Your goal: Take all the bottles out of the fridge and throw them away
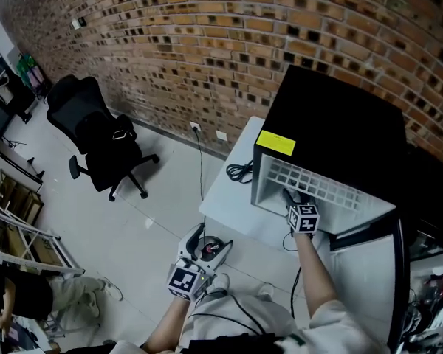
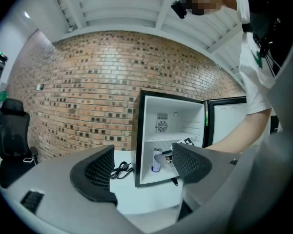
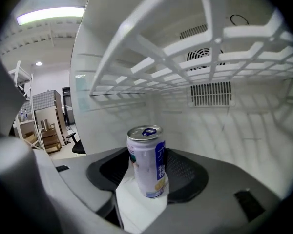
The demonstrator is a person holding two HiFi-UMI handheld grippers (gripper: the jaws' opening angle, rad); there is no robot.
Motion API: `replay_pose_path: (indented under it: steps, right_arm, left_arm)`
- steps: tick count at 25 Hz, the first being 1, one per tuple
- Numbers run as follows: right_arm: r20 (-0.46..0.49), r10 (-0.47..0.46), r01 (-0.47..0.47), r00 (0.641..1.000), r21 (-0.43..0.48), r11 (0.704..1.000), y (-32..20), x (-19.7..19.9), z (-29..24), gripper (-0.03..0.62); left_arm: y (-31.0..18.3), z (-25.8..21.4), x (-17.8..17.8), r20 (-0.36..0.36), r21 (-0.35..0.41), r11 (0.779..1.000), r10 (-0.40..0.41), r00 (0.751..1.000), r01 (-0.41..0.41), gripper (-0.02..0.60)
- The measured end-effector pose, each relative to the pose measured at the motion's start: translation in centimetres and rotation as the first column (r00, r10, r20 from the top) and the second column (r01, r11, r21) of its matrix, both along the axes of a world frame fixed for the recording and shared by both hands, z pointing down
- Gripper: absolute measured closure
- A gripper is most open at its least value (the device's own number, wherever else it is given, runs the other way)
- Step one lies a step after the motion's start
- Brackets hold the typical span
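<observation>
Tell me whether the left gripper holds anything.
No: the jaws of the left gripper stand apart, with only the distant fridge showing between them.

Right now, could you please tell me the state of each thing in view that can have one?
Fridge door: open.
Right gripper: shut on the can.
Can: upright inside the fridge.
Left gripper: open, empty.
Office chair: upright, unoccupied.
Cable: coiled on the table.
</observation>
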State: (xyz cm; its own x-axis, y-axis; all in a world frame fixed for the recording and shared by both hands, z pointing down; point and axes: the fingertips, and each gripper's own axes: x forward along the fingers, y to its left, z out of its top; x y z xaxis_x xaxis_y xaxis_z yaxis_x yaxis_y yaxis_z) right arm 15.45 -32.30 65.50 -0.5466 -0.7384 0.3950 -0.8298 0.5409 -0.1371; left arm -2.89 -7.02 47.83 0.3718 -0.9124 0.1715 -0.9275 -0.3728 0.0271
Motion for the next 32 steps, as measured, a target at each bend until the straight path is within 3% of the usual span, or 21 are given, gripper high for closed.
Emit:
replay_pose_path:
  steps: [4,10,14,18,26,29,32]
  right_arm:
    - [0.038,0.039,-0.04,0.999,0.011,0.999,3.3,1.3,-1.0,0.347]
    - [0.109,0.097,-0.104,0.989,0.06,0.993,10.0,4.0,-4.8,0.349]
    - [0.156,0.133,-0.149,0.979,0.1,0.984,15.2,6.2,-9.0,0.349]
    - [0.208,0.156,-0.184,0.966,0.126,0.975,20.0,8.0,-13.2,0.349]
    - [0.256,0.171,-0.225,0.951,0.199,0.954,25.7,9.9,-18.6,0.349]
    - [0.257,0.153,-0.209,0.954,0.205,0.956,26.3,9.3,-19.1,0.349]
    - [0.257,0.123,-0.176,0.959,0.196,0.965,26.1,8.2,-18.6,0.349]
  left_arm:
    - [-0.7,-0.9,1.4,-0.058,-0.004,0.999,0.034,0.998,-0.035,0.229]
    - [-1.4,-0.6,4.0,-0.073,0.01,0.989,0.146,0.987,-0.146,0.229]
    - [-1.9,-0.6,6.5,-0.078,0.025,0.973,0.233,0.969,-0.231,0.229]
    - [-2.1,-0.4,8.3,-0.034,0.063,0.946,0.32,0.947,-0.317,0.229]
    - [-1.5,-1.0,10.3,-0.064,0.08,0.93,0.364,0.929,-0.359,0.229]
    - [-1.1,-2.1,10.3,-0.119,0.063,0.943,0.332,0.936,-0.327,0.229]
    - [-0.8,-1.4,9.3,-0.103,0.065,0.949,0.315,0.944,-0.309,0.229]
